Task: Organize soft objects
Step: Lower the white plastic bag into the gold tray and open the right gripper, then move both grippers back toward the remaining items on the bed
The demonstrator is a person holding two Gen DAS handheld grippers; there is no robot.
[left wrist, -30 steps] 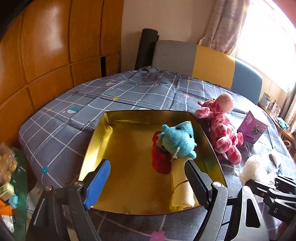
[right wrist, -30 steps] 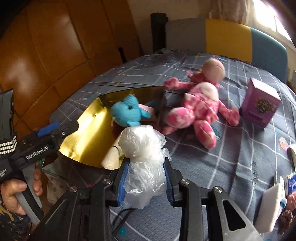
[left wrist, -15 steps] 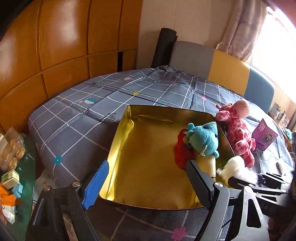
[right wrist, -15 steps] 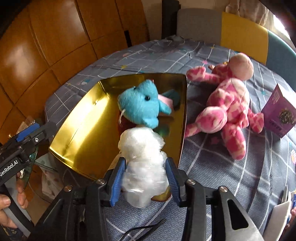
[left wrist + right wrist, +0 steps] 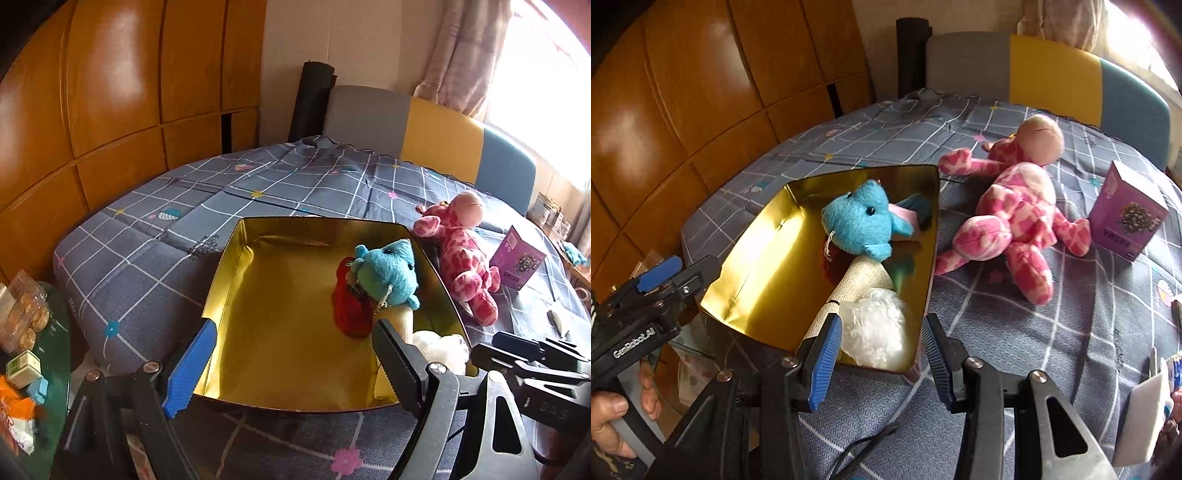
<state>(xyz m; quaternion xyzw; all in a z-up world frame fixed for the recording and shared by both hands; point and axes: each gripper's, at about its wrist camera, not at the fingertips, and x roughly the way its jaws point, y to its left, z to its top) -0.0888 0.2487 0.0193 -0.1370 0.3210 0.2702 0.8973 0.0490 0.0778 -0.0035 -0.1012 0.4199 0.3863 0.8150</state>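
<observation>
Soft toys and a white plastic-wrapped bundle (image 5: 875,330) lie along the right side of a gold tray (image 5: 236,266) that sits on a grey checked bedspread (image 5: 147,251); the bundle rests in the tray's near right corner, touching a cream rolled cloth (image 5: 851,286) that runs up toward a blue plush toy (image 5: 862,223), and a red plush (image 5: 349,308) lies partly under the blue one. The right gripper (image 5: 882,356) hangs over that near corner with its blue-padded fingers (image 5: 823,363) spread to either side of the bundle; the pads stand clear of the wrapping, so the bundle lies loose in the tray between them. The left gripper (image 5: 291,363) sits at the tray's near edge with its jaws wide apart and nothing between them but the bare gold floor; in the right wrist view it shows at the left, held in a person's hand (image 5: 613,417). A pink spotted plush giraffe (image 5: 1015,206) lies on the bedspread just beside the tray's right wall, outside it, and a purple box (image 5: 1126,214) stands a little further right, near the giraffe's leg. A headboard (image 5: 436,133) in grey, yellow and blue panels closes off the far end of the bed
</observation>
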